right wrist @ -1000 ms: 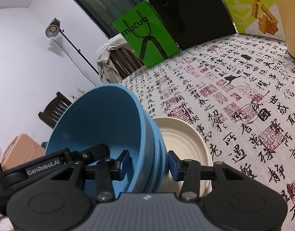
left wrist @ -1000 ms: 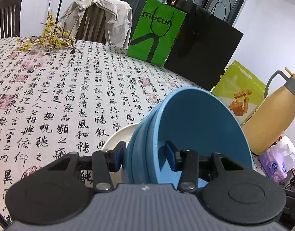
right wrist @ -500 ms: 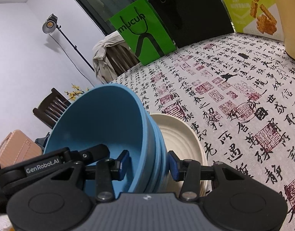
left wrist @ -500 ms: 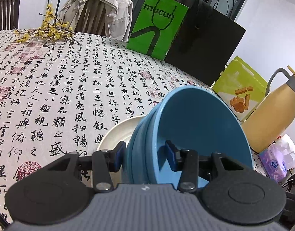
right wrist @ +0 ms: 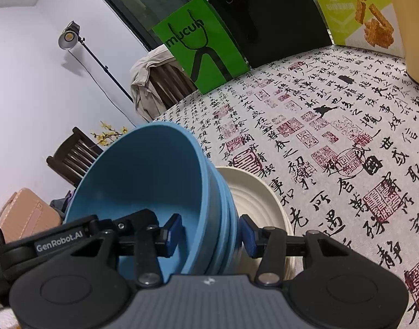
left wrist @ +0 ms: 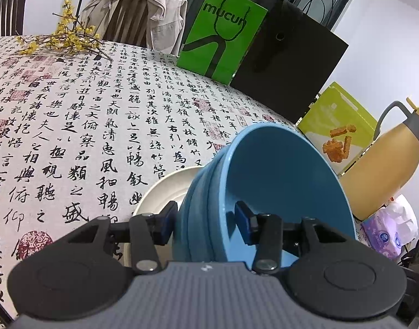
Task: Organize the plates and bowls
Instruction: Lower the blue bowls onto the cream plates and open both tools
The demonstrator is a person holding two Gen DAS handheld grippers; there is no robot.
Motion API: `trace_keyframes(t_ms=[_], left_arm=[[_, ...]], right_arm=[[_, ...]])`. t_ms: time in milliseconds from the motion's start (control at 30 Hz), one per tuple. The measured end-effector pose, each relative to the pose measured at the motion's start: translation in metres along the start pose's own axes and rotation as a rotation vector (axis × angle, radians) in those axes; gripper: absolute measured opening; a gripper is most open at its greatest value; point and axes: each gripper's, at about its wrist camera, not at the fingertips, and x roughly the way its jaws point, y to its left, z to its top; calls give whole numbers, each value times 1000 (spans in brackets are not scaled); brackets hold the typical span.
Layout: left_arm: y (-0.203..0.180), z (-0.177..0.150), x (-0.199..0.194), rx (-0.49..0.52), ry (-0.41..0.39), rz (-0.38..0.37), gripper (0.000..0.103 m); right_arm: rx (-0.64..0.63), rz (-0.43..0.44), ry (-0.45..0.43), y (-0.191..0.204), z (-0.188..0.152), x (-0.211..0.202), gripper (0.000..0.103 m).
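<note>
- Left gripper: jaws having just been opening slightly, straddling the rim of the nested blue plastic bowls; whether the pads are pressing, cannot tell.
- Right gripper, the other gripper beside it lettered "GenRobot.AI": likewise straddling the opposite rim.
- Cream ribbed round plate: lying just beyond the bowls.
- Green paper bag, ahead: reading "mucun".

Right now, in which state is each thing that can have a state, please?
blue bowls: nested in one stack, rim between the jaws of both grippers.
white plate: lying flat, partly hidden behind the bowls.
left hand-held gripper: jaws have just been opening, bowl rim between them, pads seem loose.
right hand-held gripper: the same.
thermos jug: upright.
floor lamp: lit.
</note>
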Motion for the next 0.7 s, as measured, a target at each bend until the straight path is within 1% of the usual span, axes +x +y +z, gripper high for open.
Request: trace_keyframes(t_ms=[100,200,300,500,633,700], left_arm=[[-1,0,-1,1,-4,0,49],[0,-1,-3,0,-11,1,50],[1,-1,-5,0,-19,2,51],[-2,-1,-7,12,-32,2,52],[-2,-1,-11,12,-49,1,56],[-3,-2,-16,28,-72,7,58]], right_arm=[[14,15,5,-2,1,0,52],[16,22,0,-2,2,-2,53],[8,27,-10,-1,3,-3,60],[10,23,-13,-2,3,-4,62],[7,8,-19,-2,3,-5,71],[-2,12,-28,-1,3,-7,72]])
